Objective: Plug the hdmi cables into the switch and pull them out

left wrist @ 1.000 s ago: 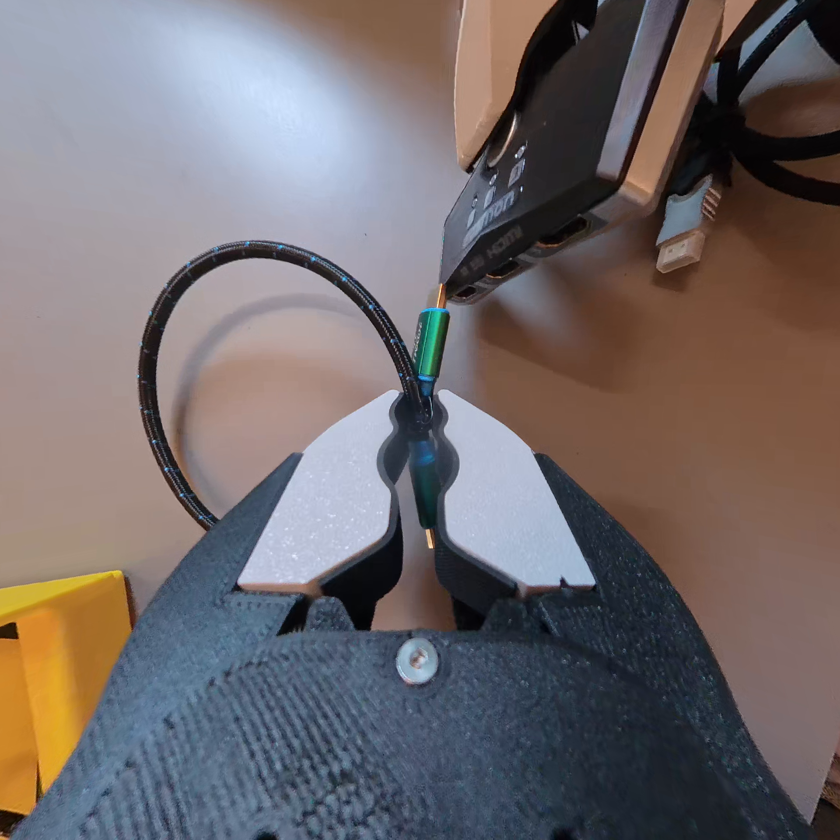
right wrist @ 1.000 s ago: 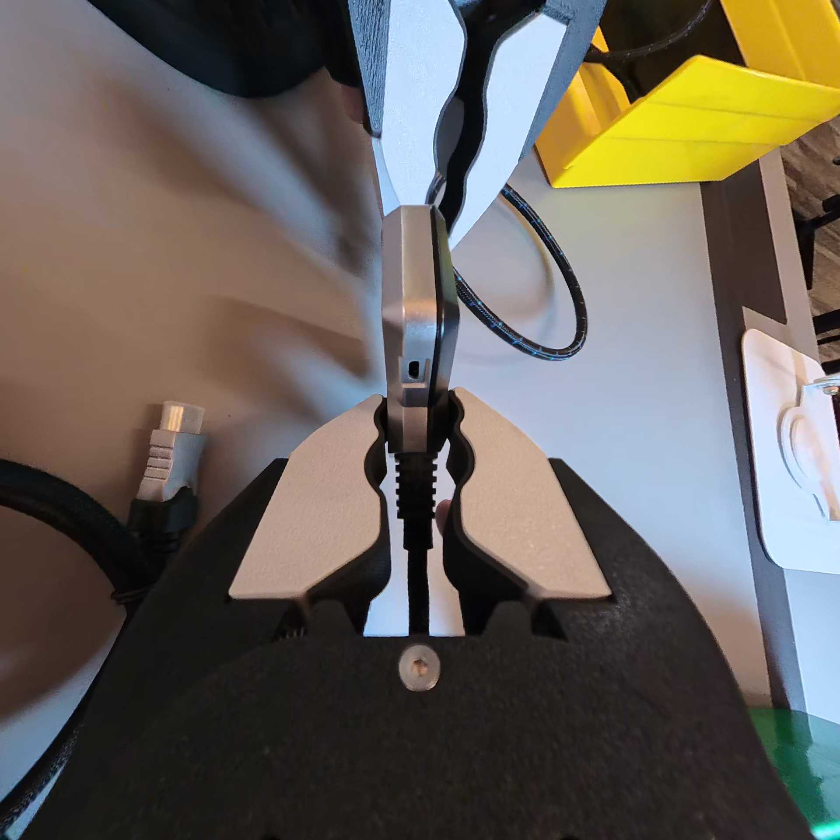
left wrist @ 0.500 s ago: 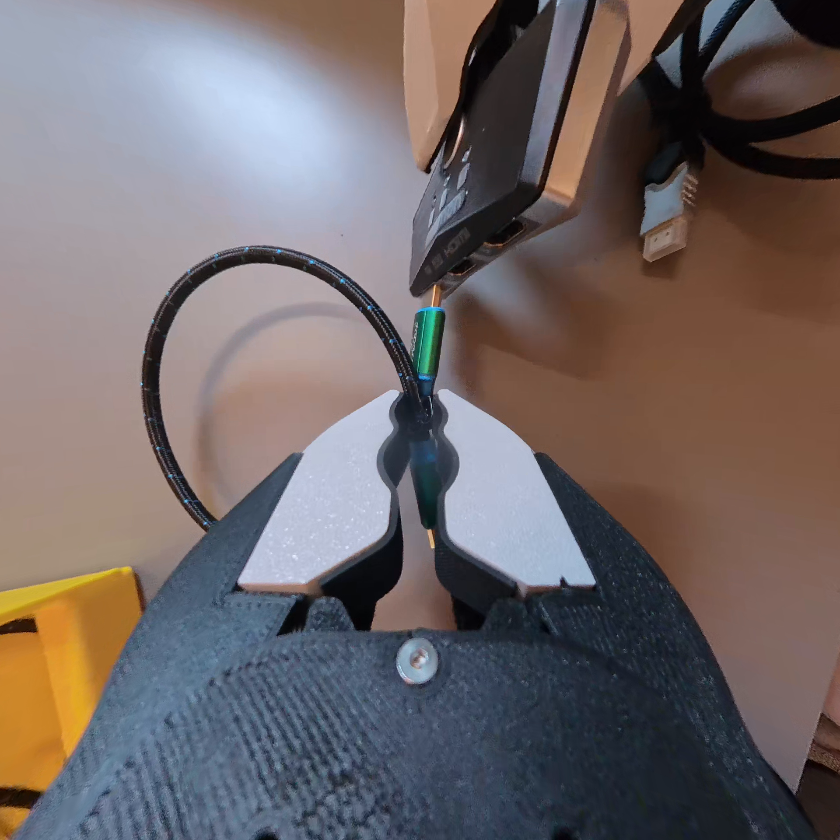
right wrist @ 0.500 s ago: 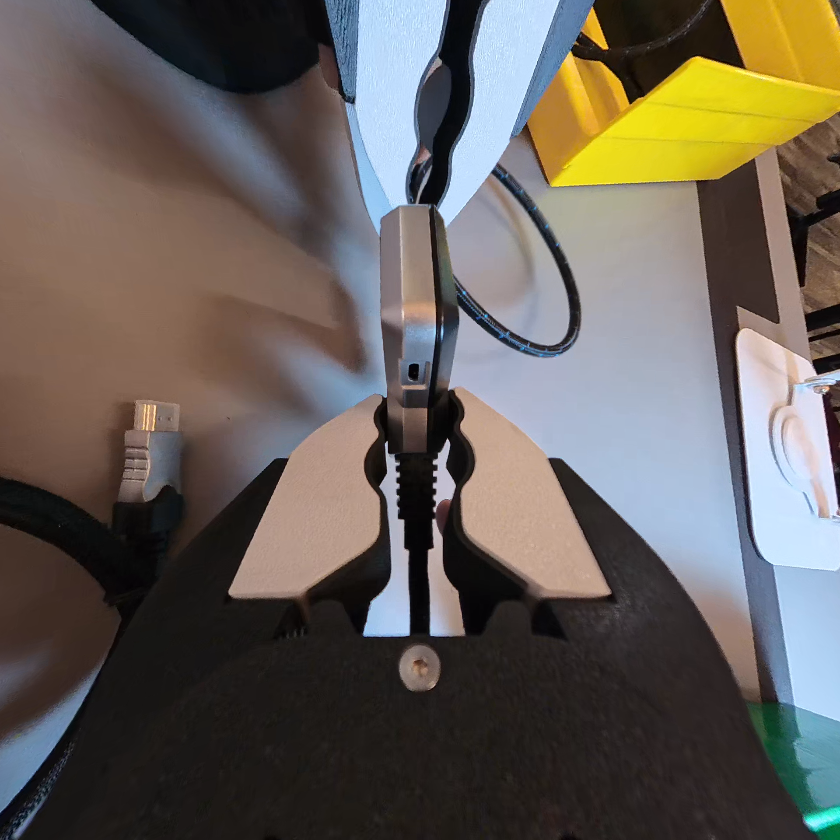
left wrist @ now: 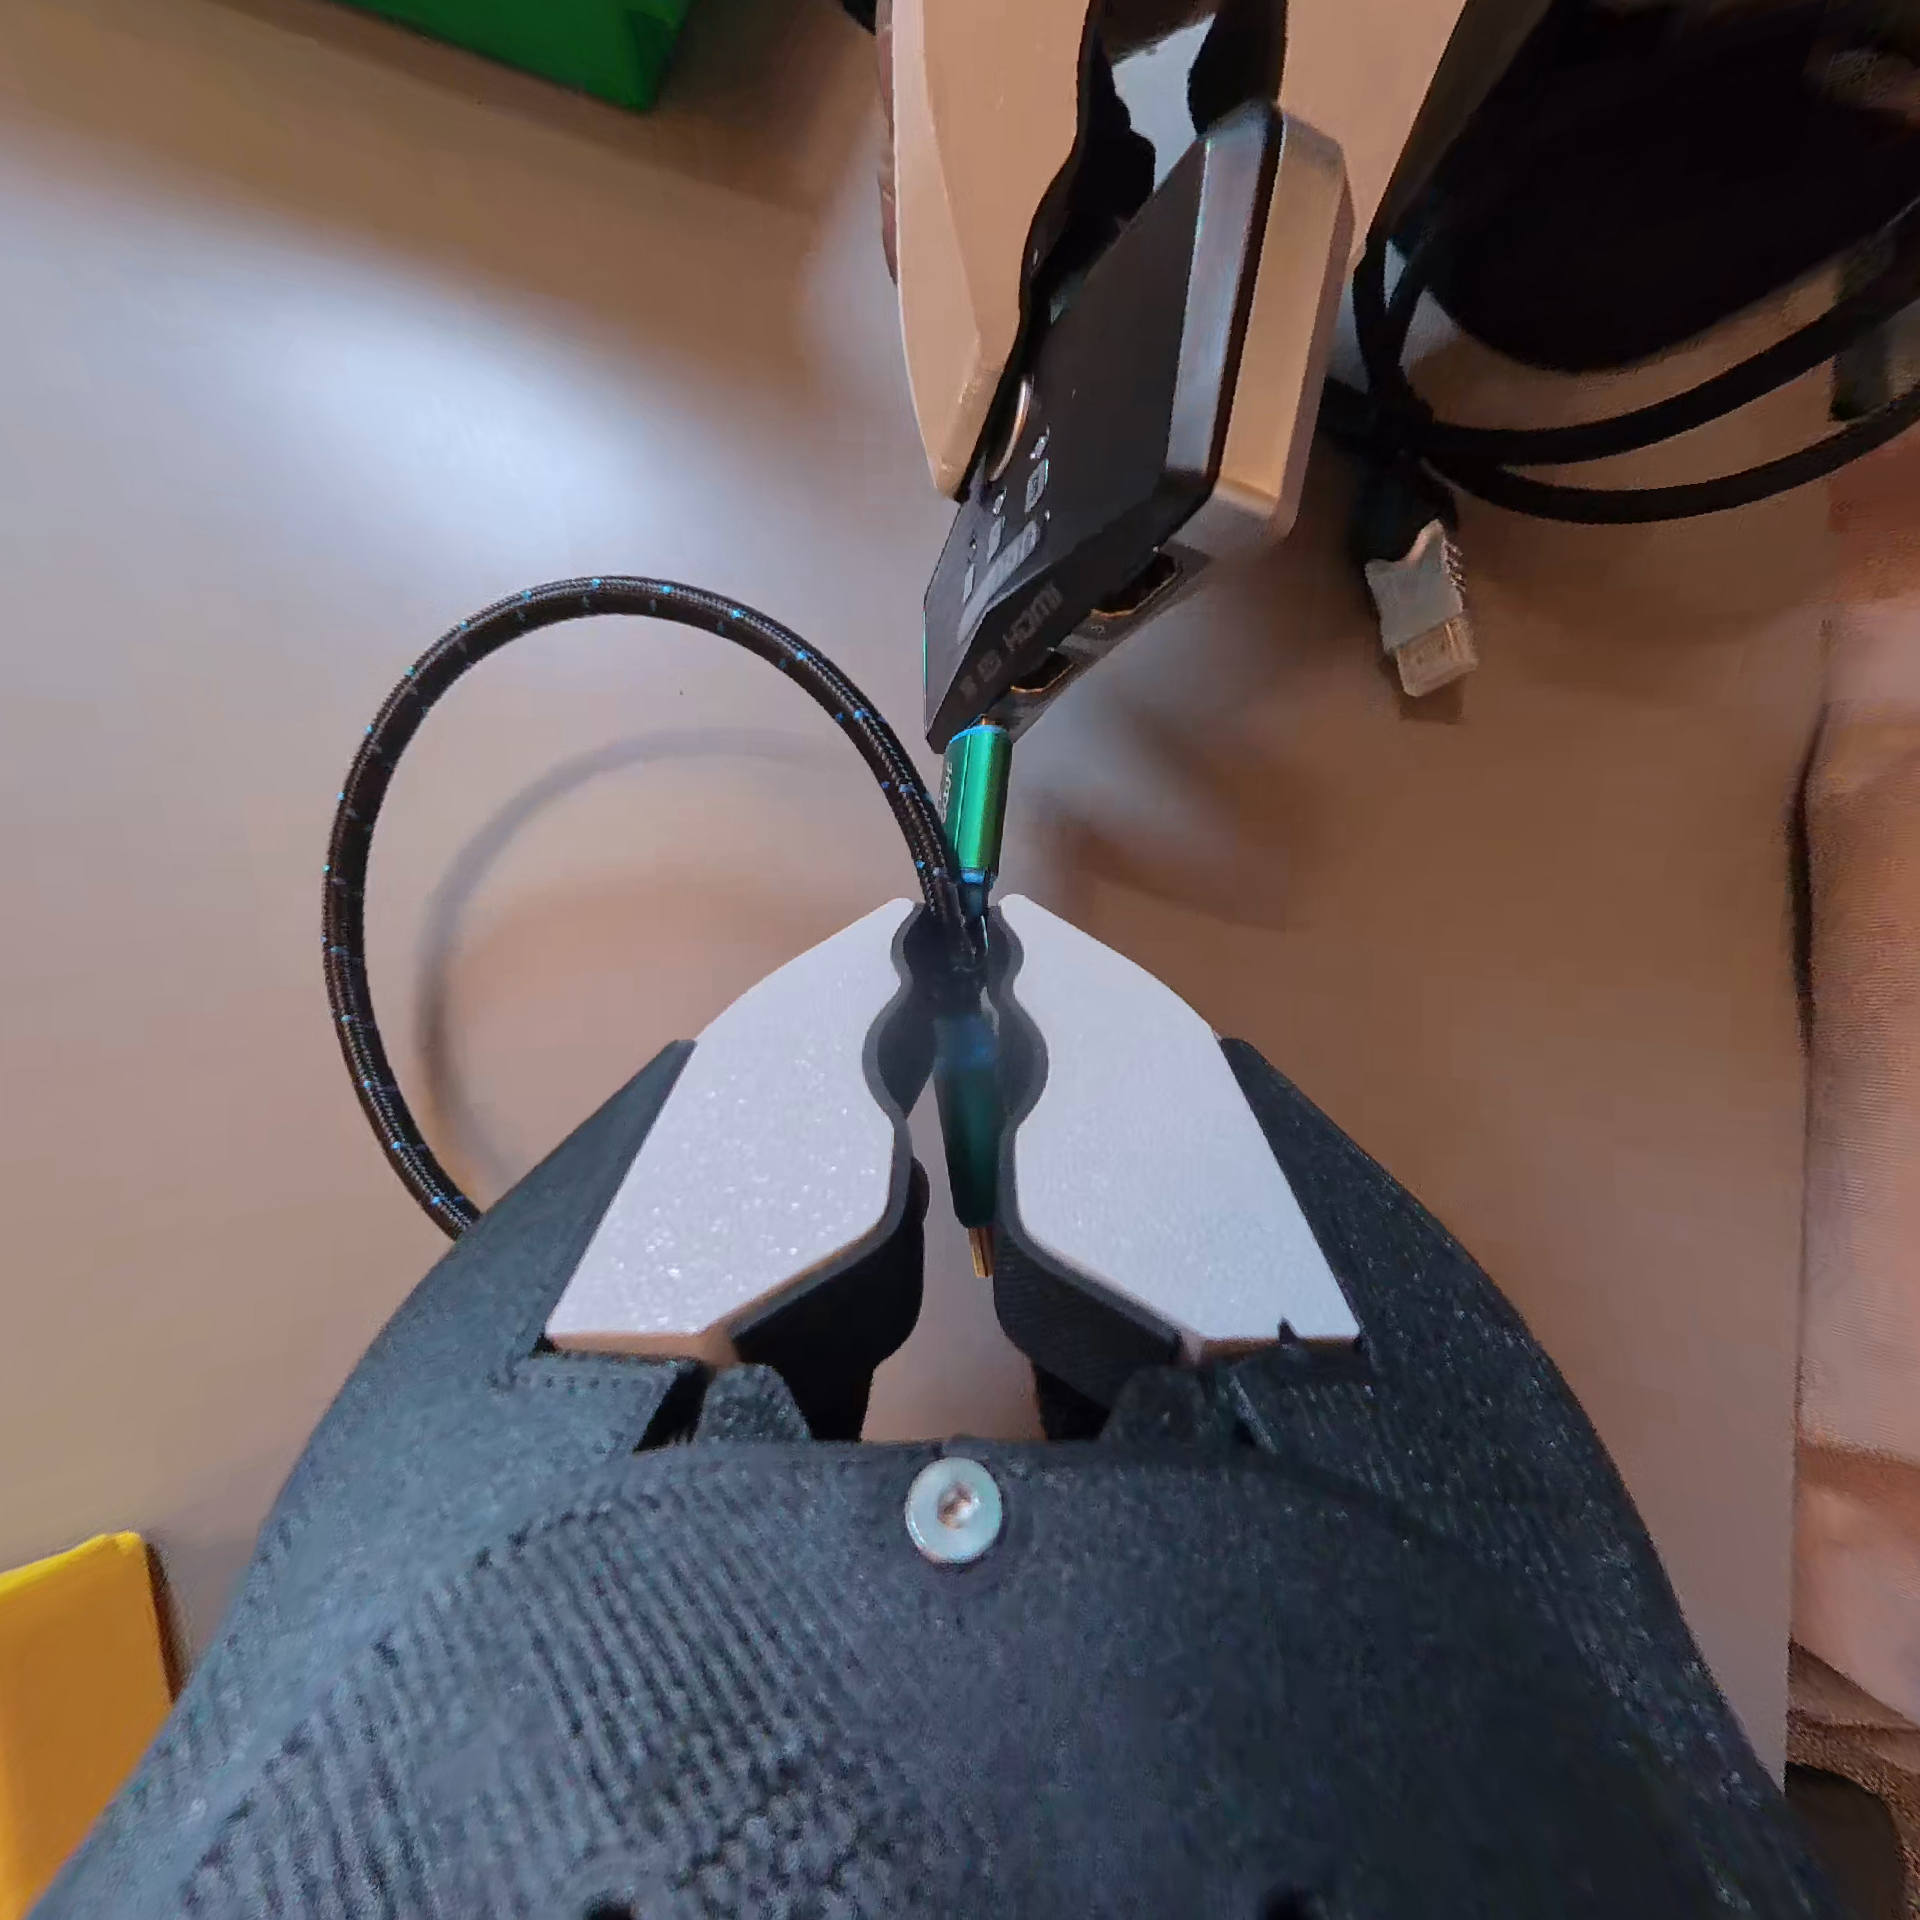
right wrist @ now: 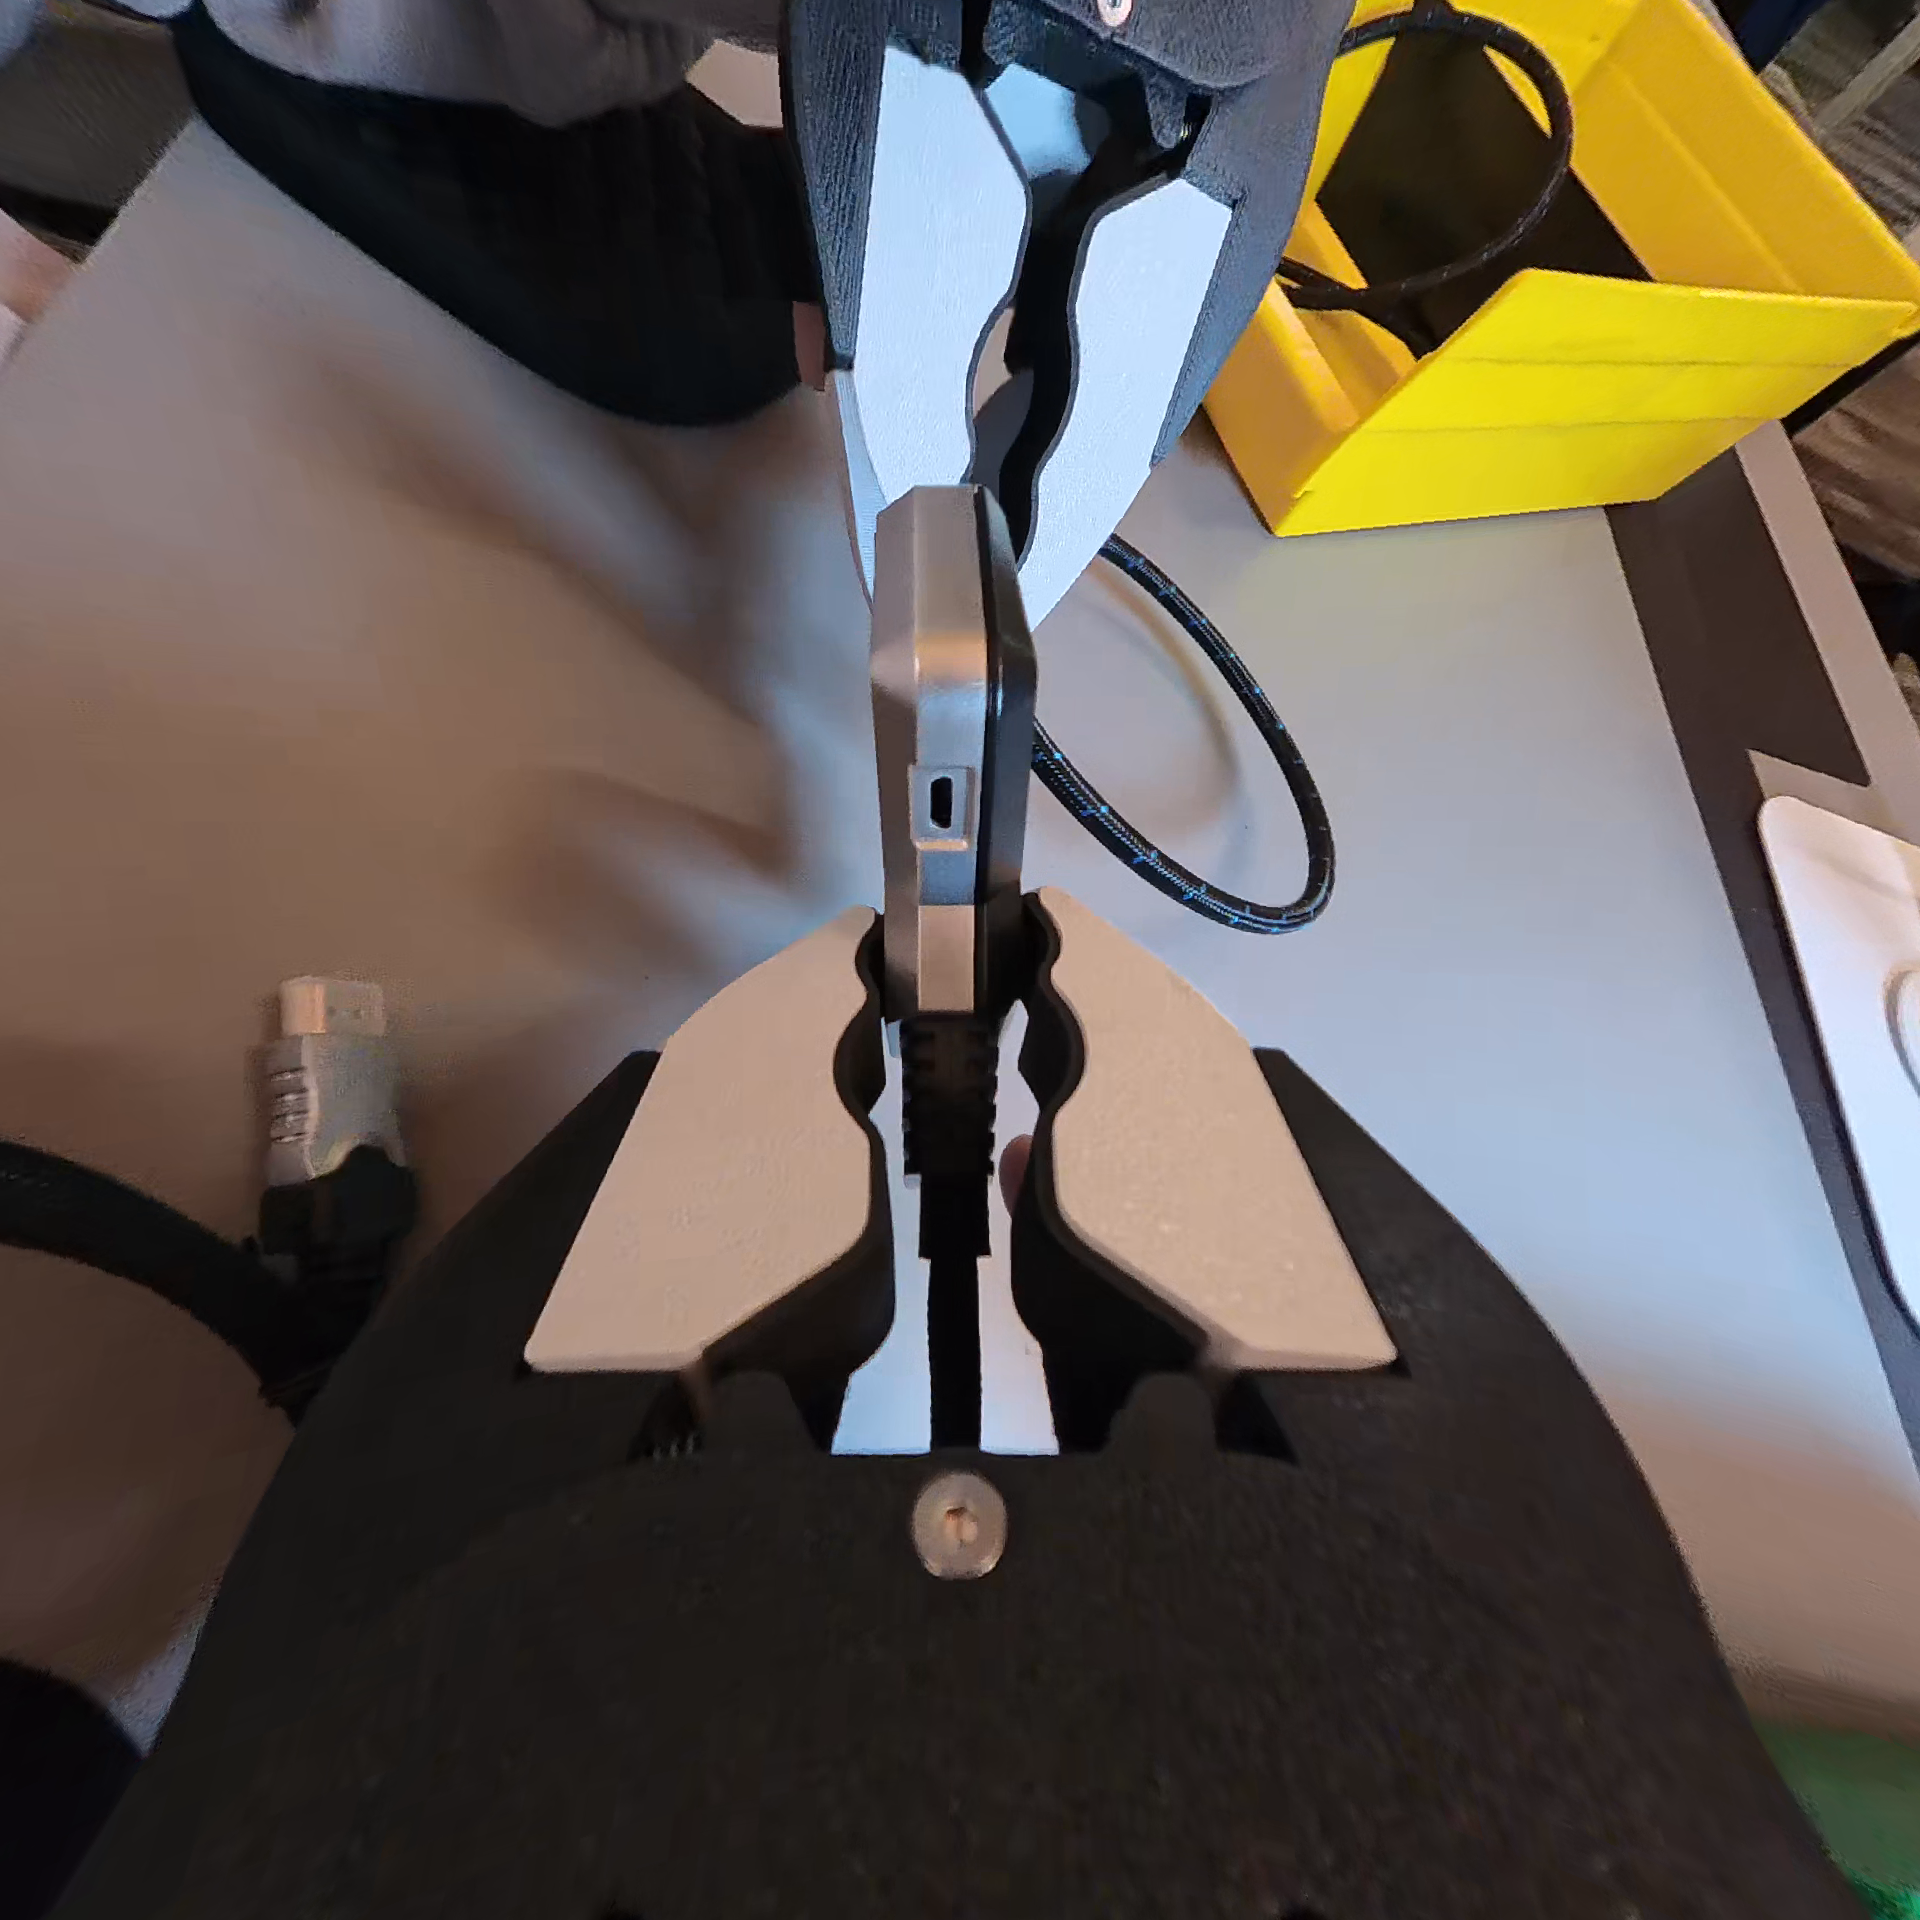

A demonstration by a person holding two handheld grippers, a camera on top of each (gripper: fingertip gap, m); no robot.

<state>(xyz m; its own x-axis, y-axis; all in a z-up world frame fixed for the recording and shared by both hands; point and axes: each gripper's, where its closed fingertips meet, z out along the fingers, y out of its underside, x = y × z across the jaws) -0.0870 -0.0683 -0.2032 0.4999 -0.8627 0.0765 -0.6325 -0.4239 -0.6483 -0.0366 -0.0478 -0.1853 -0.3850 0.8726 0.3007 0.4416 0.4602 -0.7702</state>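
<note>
Pale table [left wrist: 436, 343], our left gripper [left wrist: 975, 914] pinching green plug [left wrist: 975, 805], seemingly seated in switch [right wrist: 951, 727], clamped by right gripper [right wrist: 951, 925].

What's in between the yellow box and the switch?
In the right wrist view, the left hand-held gripper and the braided cable's loop sit between the yellow box and the switch.
</note>
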